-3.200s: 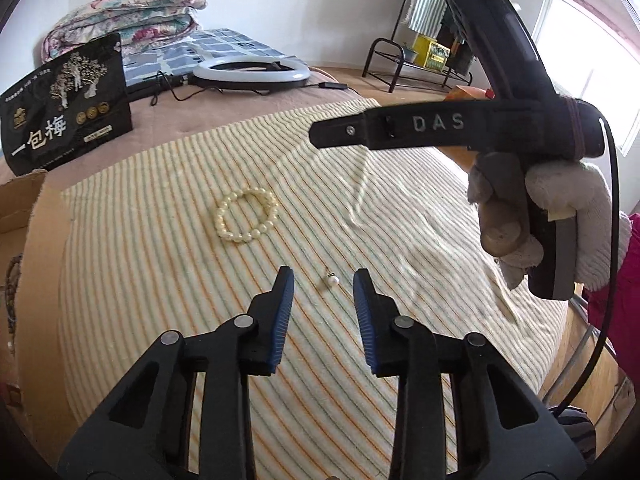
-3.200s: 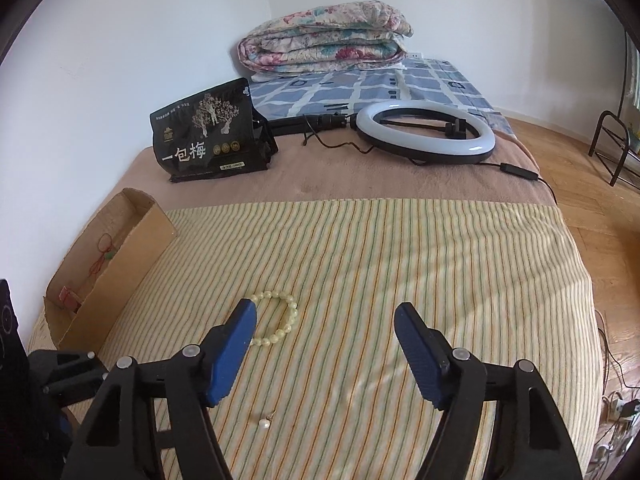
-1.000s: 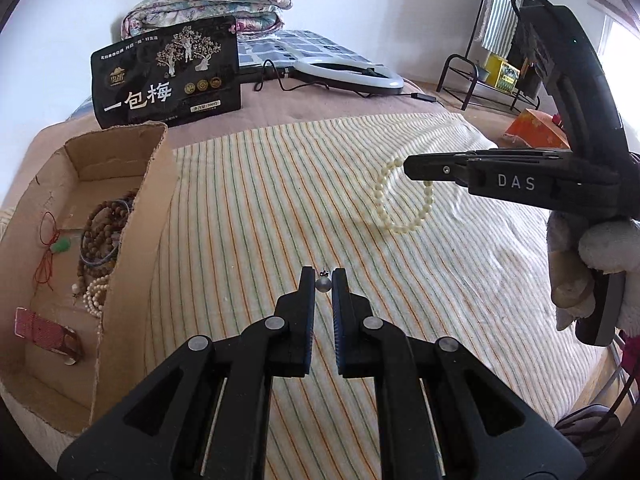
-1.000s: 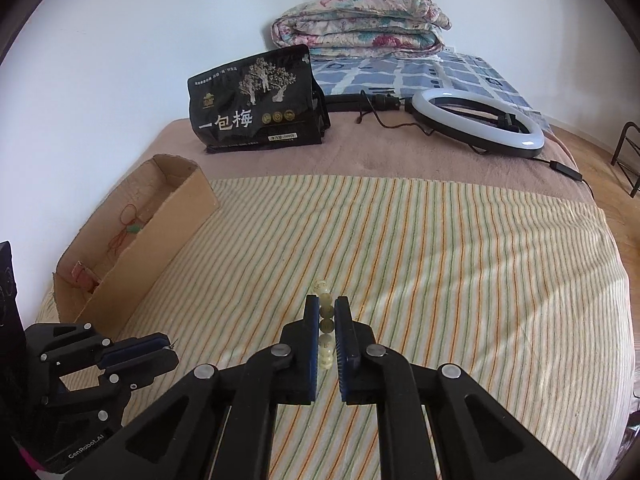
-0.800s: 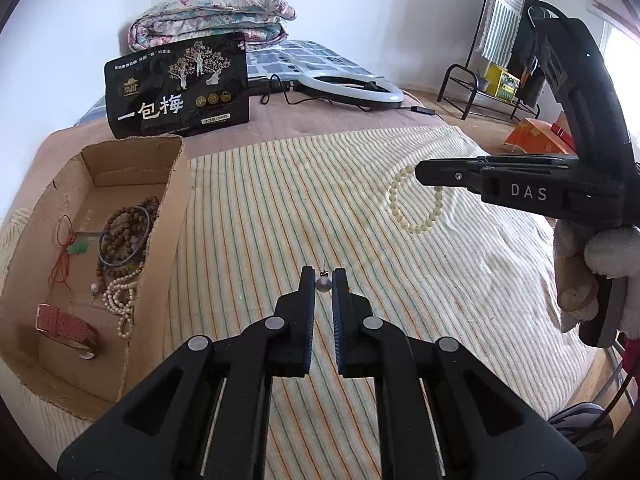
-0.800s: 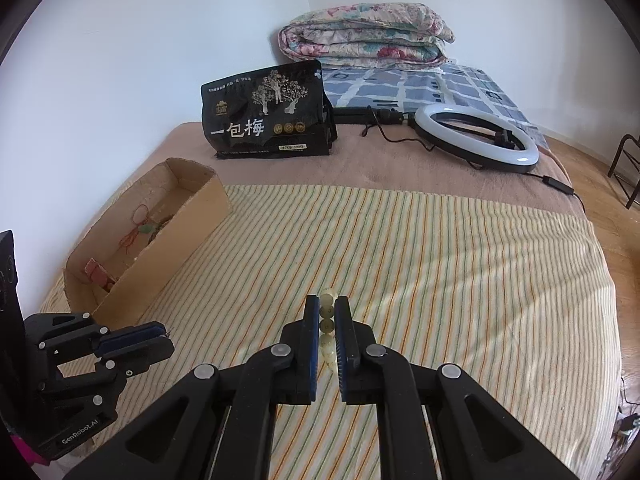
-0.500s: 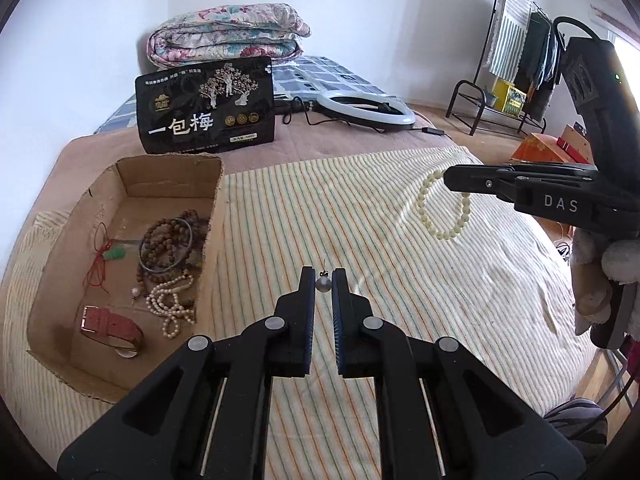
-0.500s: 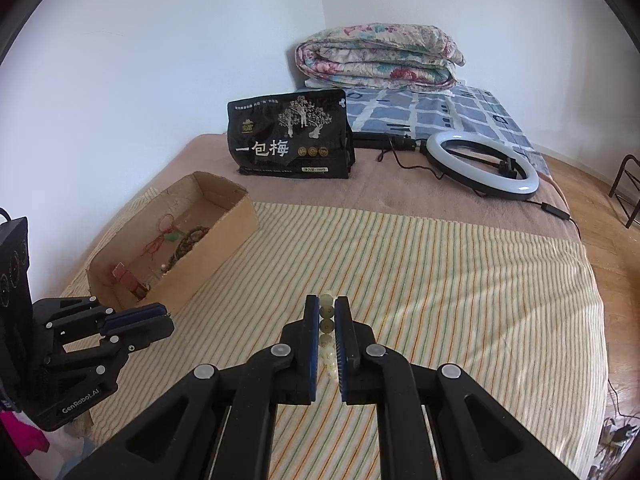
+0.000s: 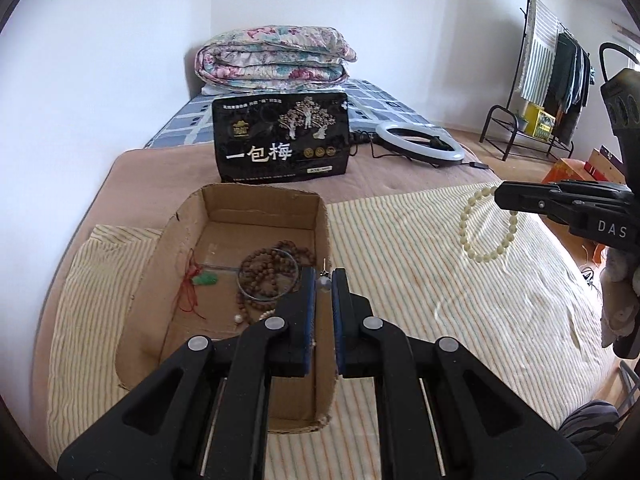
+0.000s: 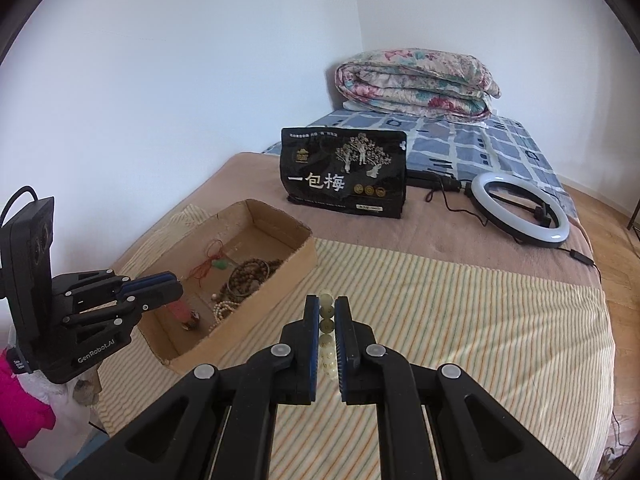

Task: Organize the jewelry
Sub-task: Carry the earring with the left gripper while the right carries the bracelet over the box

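1. The cardboard box (image 9: 322, 240) sits open-topped on the left side of the striped bedspread (image 9: 460, 300). Its right wall runs directly beneath the left gripper (image 9: 323, 280). To the right of the box the bedspread lies bare out to the bed's edge.
2. A black snack bag (image 10: 344, 172) stands just beyond the box's far end, with a ring light (image 10: 520, 210) to its right and a folded floral quilt (image 10: 416, 84) against the far wall.
3. The left gripper's body hides the near part of the box floor. Farther in lie a brown bead strand (image 9: 268, 276), a red cord with a green pendant (image 9: 200, 280) and a cream bead strand (image 10: 224, 308), partly covered.
4. The left gripper is clenched on a small pearl earring (image 9: 323, 283), held above the box's right wall.
5. The right gripper (image 10: 327, 312) is clamped on a cream bead bracelet (image 9: 486, 228), which hangs as a loop in the air above the bedspread, well right of the box.
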The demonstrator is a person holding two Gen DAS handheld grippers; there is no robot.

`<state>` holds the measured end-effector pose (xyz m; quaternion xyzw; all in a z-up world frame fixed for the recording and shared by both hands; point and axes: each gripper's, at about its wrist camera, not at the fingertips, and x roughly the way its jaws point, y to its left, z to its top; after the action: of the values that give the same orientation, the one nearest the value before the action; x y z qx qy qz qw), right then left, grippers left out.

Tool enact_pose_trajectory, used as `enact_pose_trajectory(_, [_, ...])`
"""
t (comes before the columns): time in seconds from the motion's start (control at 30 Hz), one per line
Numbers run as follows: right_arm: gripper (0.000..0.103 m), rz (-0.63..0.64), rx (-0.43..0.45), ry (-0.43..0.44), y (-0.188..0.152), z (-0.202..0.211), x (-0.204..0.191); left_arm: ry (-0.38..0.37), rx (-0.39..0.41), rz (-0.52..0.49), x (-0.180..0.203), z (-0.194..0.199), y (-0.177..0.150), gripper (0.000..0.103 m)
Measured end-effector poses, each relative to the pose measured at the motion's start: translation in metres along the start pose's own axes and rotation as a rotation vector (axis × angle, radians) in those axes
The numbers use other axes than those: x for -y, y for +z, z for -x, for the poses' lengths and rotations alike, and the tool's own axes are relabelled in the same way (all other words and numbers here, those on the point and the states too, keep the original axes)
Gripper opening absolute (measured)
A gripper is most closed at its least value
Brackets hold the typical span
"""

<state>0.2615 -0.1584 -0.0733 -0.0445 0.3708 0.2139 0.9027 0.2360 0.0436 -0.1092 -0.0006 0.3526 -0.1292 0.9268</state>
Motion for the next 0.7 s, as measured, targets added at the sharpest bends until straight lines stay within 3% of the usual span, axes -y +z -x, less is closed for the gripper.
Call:
enact_pose_trajectory(0.33, [0.005,0.05,0.003,0.048,0.034,-0.032,-0.04,0.053,0.015,0.036,-0.051,-0.001,0.013,0.007])
enact_pose_trajectory(0.7, [0.005,0.068,-0.018,0.062,0.054,-0.077,-0.064,0.073,0.003,0.052,-0.08,-0.015,0.016,0.007])
